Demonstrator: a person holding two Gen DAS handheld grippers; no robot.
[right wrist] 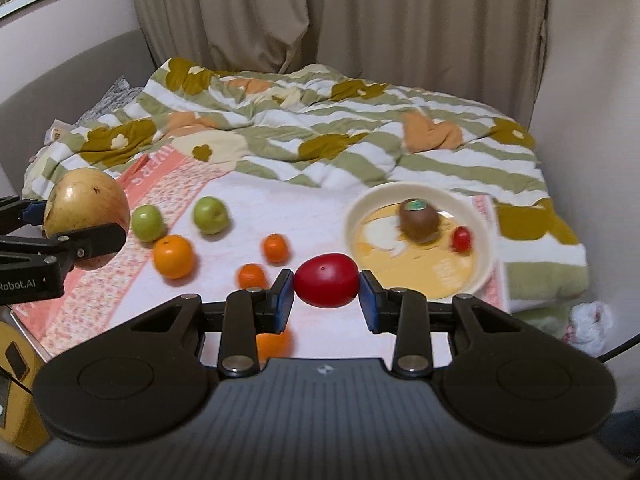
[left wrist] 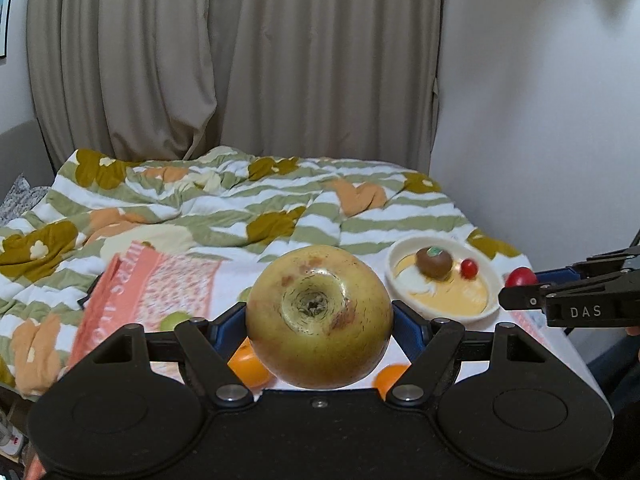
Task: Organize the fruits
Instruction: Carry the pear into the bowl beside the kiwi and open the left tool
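Observation:
My left gripper [left wrist: 319, 322] is shut on a large yellow-green apple [left wrist: 319, 316] and holds it above the bed; the apple also shows at the left of the right wrist view [right wrist: 86, 216]. My right gripper [right wrist: 327, 286] is shut on a red tomato [right wrist: 327, 279], also seen in the left wrist view [left wrist: 520, 277]. A cream bowl [right wrist: 478, 270] ahead to the right holds a kiwi [right wrist: 419, 220] and a small red tomato [right wrist: 461, 239]. Two green apples [right wrist: 211, 215] and several oranges [right wrist: 173, 256] lie on the white and pink cloth.
A rumpled striped floral quilt [right wrist: 320, 136] covers the bed behind the fruit. Curtains [right wrist: 360, 20] hang at the back and a wall stands to the right. The bed's right edge drops off beside the bowl. A white bundle [right wrist: 590, 324] lies below it.

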